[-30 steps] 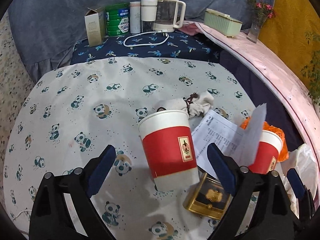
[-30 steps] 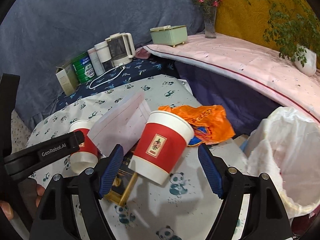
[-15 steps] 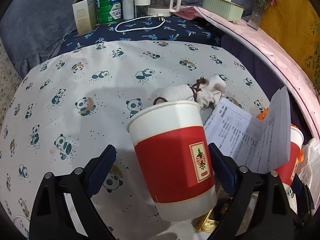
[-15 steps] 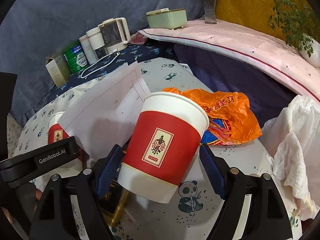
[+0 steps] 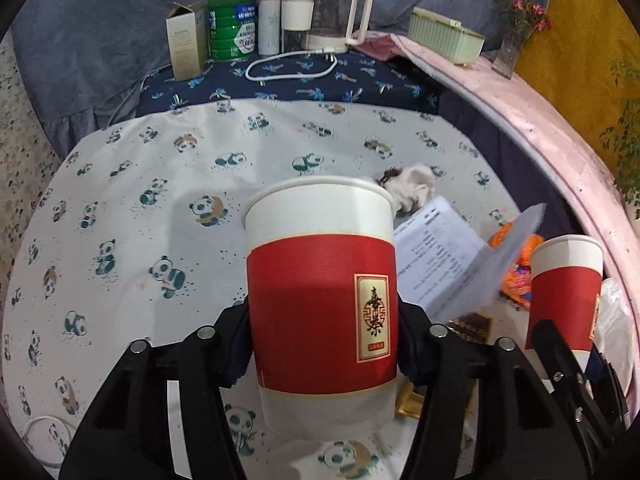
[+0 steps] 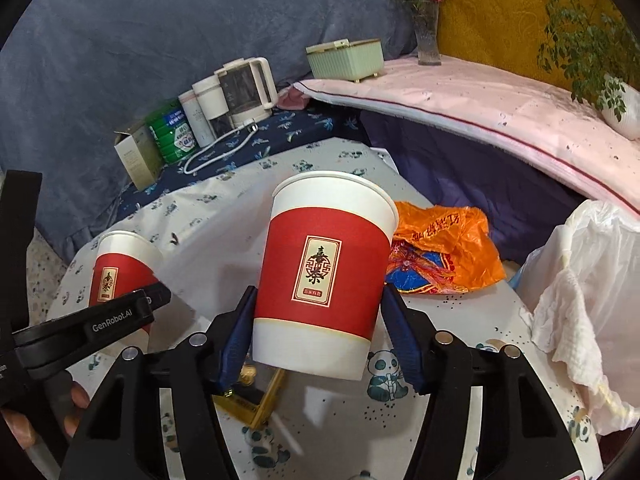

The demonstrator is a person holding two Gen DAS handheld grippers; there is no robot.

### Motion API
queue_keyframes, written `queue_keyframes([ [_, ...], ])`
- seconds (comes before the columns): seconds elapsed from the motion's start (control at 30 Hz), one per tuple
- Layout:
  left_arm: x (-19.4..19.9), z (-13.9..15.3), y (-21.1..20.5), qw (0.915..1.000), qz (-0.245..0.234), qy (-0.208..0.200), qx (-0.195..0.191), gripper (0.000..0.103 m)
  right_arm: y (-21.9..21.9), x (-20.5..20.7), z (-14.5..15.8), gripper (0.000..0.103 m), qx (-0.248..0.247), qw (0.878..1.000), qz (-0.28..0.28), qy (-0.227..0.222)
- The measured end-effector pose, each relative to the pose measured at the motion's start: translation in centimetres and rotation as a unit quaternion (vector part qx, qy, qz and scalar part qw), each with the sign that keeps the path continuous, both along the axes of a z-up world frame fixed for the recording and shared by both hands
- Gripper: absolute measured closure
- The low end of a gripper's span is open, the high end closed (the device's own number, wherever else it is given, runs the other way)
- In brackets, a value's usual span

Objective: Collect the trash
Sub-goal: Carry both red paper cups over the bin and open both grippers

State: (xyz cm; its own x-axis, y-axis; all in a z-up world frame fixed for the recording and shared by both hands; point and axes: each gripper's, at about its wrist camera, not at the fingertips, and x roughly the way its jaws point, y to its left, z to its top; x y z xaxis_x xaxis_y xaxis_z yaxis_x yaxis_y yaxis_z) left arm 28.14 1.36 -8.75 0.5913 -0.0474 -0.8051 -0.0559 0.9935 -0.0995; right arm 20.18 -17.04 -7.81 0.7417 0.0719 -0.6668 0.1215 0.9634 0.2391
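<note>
My left gripper is shut on a red and white paper cup and holds it upright above the panda tablecloth. My right gripper is shut on a second red and white paper cup, lifted and slightly tilted. Each cup shows in the other view: the right one at the right edge, the left one at the left. A printed paper sheet, a small cloth pouch, an orange plastic bag and a gold and black box lie on the table.
A white trash bag with a crumpled tissue stands open at the right. At the back stand a kettle, a white canister, a green tin and a carton. A pink-covered ledge holds a green box, a vase and a plant.
Both grippers have closed on their cups and lifted them. The cups now stand more upright and closer to the cameras. The paper sheet has dropped back to the table.
</note>
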Motion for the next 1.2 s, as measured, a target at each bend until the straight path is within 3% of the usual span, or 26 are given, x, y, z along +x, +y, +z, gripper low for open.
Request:
queue_keyframes([
  [0.3,-3.9,6.6,-2.7,0.998,-0.033,-0.053,-0.012,0.049,-1.7,-3.7,4.8,0.044,-0.01,0.999,-0.012,-0.041],
  [0.6,-7.7,10.1,-9.4,0.9921,-0.096,-0.08,-0.011,0.048,-6.8,-8.7,8.4,0.044,-0.027,0.995,-0.052,-0.074],
  [0.9,-10.8,10.8,-17.6,0.9832,-0.161,-0.085,-0.001,0.048,-13.1,-12.8,9.0,0.044,-0.035,0.99,-0.109,-0.08],
  [1.2,-11.9,8.4,-24.7,0.9741,-0.218,-0.06,0.0,0.048,-19.1,-15.1,7.2,0.044,-0.041,0.985,-0.156,-0.06],
])
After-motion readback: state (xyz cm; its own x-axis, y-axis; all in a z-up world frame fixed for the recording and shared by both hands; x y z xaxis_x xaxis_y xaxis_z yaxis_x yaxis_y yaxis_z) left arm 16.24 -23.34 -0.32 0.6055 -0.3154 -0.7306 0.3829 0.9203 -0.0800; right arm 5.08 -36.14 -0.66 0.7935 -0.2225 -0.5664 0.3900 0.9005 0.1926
